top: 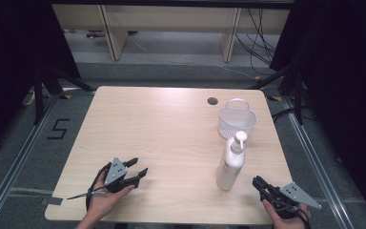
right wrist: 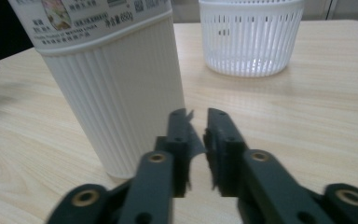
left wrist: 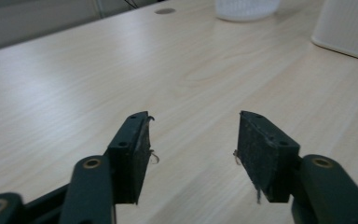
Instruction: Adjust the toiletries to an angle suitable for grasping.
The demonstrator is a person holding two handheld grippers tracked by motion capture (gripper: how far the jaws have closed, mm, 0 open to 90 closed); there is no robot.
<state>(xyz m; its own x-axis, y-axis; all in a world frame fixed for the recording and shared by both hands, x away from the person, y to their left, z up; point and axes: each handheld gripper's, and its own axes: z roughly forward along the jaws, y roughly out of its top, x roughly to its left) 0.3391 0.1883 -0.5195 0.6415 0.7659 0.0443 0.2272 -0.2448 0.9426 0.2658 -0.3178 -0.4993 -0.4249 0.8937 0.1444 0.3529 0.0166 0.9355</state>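
Observation:
A tall white pump bottle (top: 230, 164) stands upright on the light wooden table (top: 171, 138), right of centre near the front. Behind it sits a white slotted basket (top: 237, 120) with a handle. My right gripper (top: 259, 182) rests at the front right corner, just right of the bottle's base, its jaws nearly together with nothing between them. In the right gripper view the ribbed bottle (right wrist: 116, 88) rises close on the left of my right gripper (right wrist: 196, 114) and the basket (right wrist: 251, 37) stands beyond. My left gripper (top: 138, 167) lies at the front left, open and empty, also seen at my left gripper (left wrist: 193, 116).
A round cable hole (top: 212, 101) is in the table near the far edge. Table legs and cables (top: 259, 43) lie on the floor beyond. A floor marking "5" (top: 58, 129) is to the left. Bare tabletop spreads between the two grippers.

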